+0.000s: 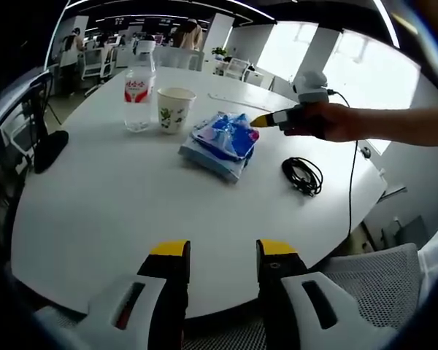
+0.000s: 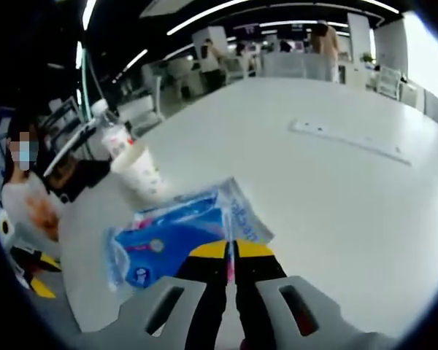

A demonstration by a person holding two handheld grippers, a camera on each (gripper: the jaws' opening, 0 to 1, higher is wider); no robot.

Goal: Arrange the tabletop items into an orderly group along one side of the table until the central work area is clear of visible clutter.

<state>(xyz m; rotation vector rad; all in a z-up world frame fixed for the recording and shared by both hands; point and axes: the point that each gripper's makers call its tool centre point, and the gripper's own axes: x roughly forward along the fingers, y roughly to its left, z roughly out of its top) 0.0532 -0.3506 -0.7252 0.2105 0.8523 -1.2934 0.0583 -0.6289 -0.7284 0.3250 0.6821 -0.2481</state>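
The right gripper (image 2: 231, 251), hand-held, is reaching over the worktop (image 1: 117, 211), jaws clamping the blue packet (image 2: 182, 237); the left gripper (image 1: 223, 251) is hovering, jaws apart.

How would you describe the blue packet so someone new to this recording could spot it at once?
On the white round table, look right of the water bottle and paper cup. The blue packet lies flat there, with the right gripper at its edge and a coiled black cable further right. It is the only soft, crinkly blue plastic item.

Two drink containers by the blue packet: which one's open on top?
The paper cup, printed with leaves; it has no lid. The water bottle beside it is capped and red-labelled.
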